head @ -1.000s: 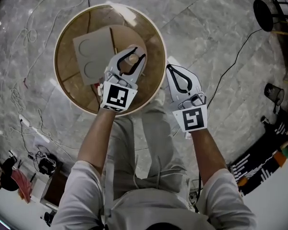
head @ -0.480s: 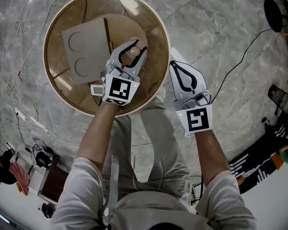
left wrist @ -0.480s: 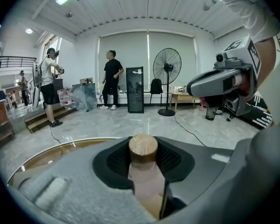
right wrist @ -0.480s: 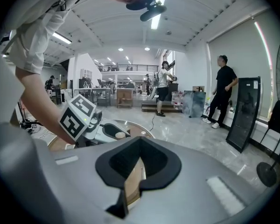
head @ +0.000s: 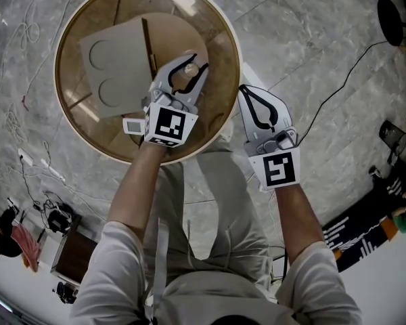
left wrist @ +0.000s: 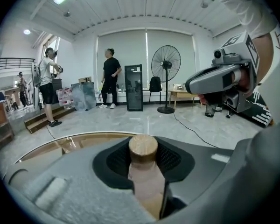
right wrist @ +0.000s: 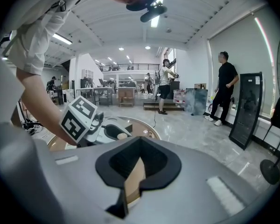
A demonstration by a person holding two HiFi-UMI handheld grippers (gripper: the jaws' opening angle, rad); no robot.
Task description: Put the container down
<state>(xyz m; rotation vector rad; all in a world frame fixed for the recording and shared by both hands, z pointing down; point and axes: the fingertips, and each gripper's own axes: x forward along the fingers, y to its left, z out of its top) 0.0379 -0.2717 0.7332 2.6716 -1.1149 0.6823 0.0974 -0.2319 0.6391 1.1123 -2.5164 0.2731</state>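
A small pale container (head: 185, 78) with a round cork top (left wrist: 143, 147) stands upright between the jaws of my left gripper (head: 189, 66), which is shut on it. In the head view it hangs over the right half of a round glass-topped table with a wooden rim (head: 122, 152). How high above the glass it sits I cannot tell. My right gripper (head: 246, 92) is shut with nothing in it, just off the table's right edge and over the floor.
A grey sheet (head: 115, 59) with two circle outlines lies on the table's left half. Cables (head: 338, 80) trail over the marble floor. A black stand base (head: 392, 20) is at the upper right. People (left wrist: 111, 78) and a standing fan (left wrist: 165, 78) are far off.
The table has slid up and left in the head view as the camera shifted. My left gripper keeps its hold on the container, a little further forward over the table. The right gripper has barely moved.
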